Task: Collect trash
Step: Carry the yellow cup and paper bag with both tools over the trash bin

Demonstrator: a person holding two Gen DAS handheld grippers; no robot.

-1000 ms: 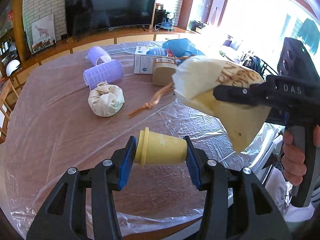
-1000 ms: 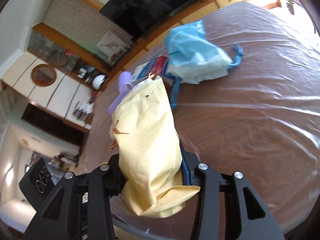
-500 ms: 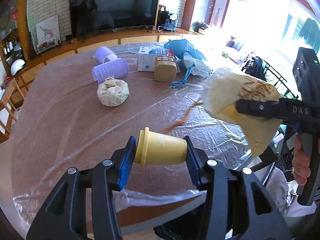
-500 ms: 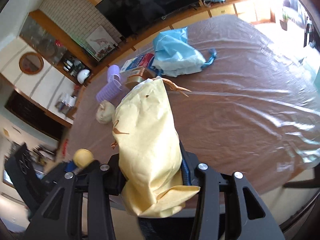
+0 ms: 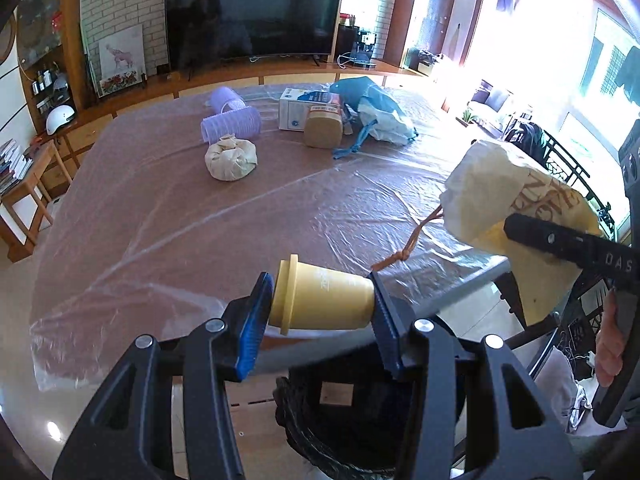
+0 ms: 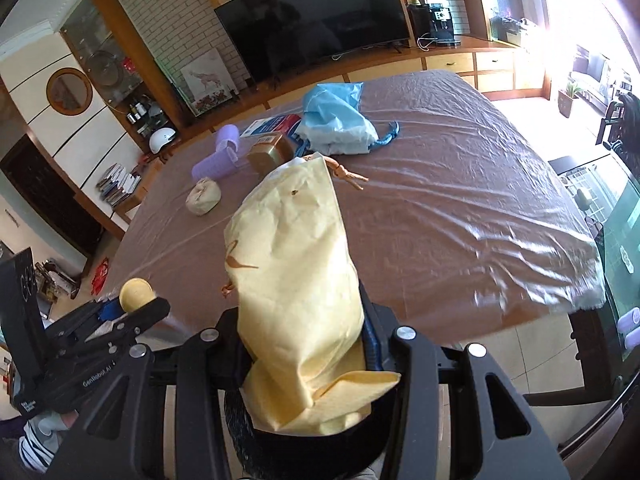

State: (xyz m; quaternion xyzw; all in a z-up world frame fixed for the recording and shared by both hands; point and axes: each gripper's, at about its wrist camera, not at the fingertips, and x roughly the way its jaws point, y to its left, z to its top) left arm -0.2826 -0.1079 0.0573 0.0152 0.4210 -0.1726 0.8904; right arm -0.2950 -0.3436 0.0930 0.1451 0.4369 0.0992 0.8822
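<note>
1. Left gripper (image 5: 322, 304) — jaws closed on a small yellow paper cup (image 5: 320, 300), pinched end to end, lidded rim against the left pad and base against the right. It hangs past the near edge of the bench (image 5: 160, 220), above a black-lined bin (image 5: 348, 432) on the floor. Likely light and easily crushed; the end-to-end hold spares the thin wall.
2. Right gripper (image 6: 304, 344) — jaws clamped on the lower part of a yellow paper bag (image 6: 292, 280) with a twisted brown cord handle (image 6: 344, 172). It too is off the near edge, over a dark bin mouth. Soft, crumpling, probably light; a pinch on the bunched paper should hold better than one on the cord.
3. Left on the far half of the bench: a tied cream bundle (image 5: 230, 158), two lilac ribbed cups (image 5: 230, 122), a white-and-blue carton (image 5: 298, 110), a tan lidded tub (image 5: 323, 126), and a blue-and-white drawstring bag (image 5: 376, 112).
4. Writing — brown lettering on the paper bag, not legible; "DAS" on the right gripper's arm; "GenRobot.AI" on the left gripper's body. The carton's print is too small to read.
</note>
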